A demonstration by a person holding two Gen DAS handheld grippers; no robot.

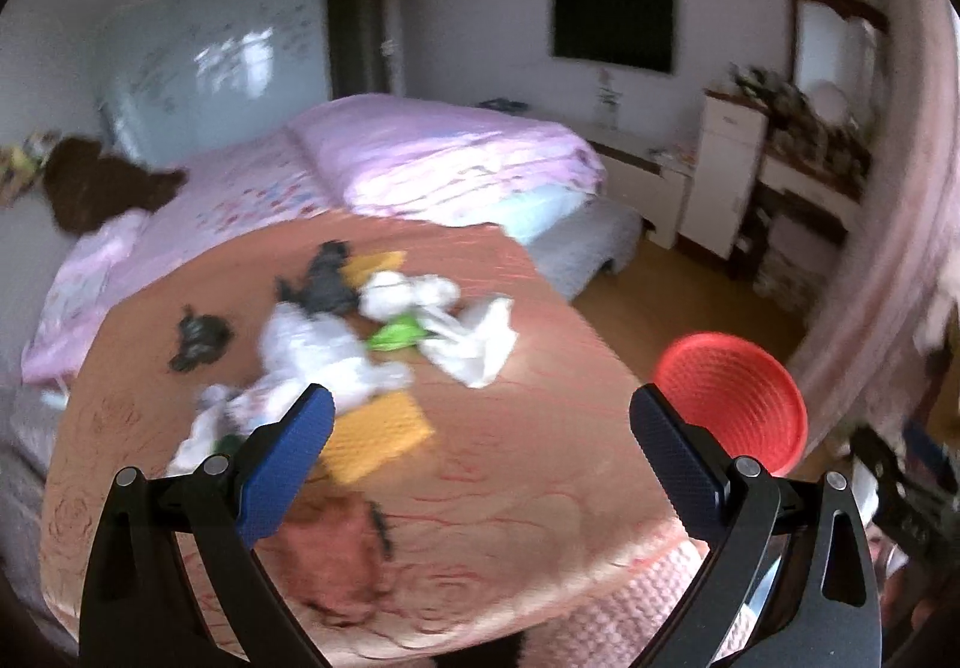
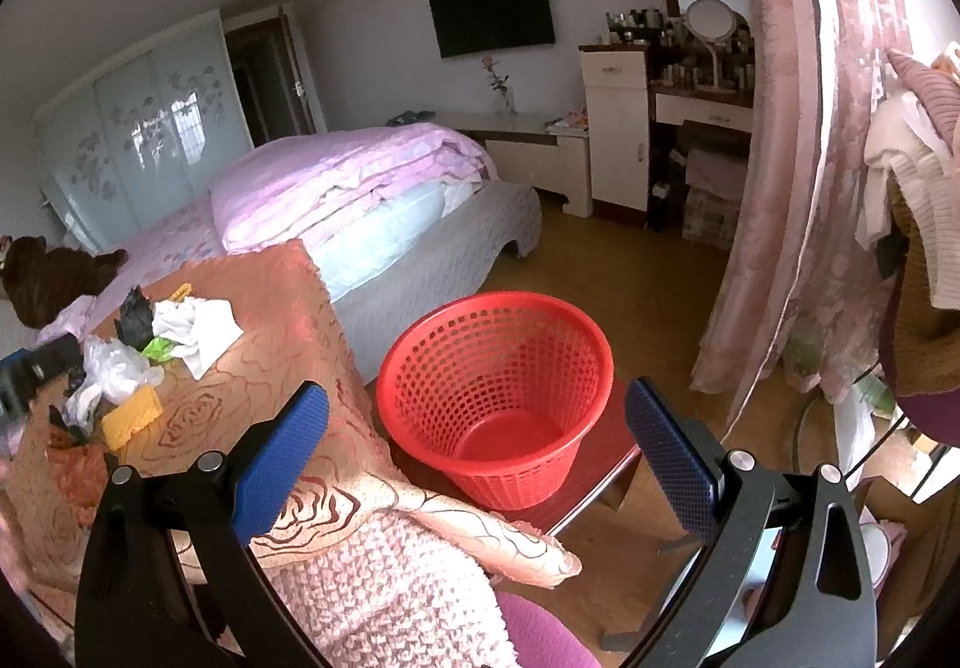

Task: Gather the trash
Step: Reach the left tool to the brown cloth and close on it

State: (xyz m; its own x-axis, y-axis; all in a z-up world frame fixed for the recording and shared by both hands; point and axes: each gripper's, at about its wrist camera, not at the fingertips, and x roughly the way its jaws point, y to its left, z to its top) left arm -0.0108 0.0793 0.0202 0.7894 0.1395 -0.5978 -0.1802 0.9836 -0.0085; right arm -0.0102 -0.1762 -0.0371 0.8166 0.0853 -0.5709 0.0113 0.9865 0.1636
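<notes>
The left gripper [image 1: 480,416] is hovering over the bench [image 1: 510,488] with jaws released, empty, above the scattered trash [image 1: 336,350]. Further right, the right gripper [image 2: 477,413] is likewise gaping empty, facing the red basket [image 2: 498,398] sitting beside the bench.

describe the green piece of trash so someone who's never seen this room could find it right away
Start at the table draped in a salmon rose-patterned cloth beside the bed. In the trash pile on it, the green wrapper sits tucked against the crumpled white tissue. It is the only bright lime-green item among white, black and yellow scraps.
</notes>
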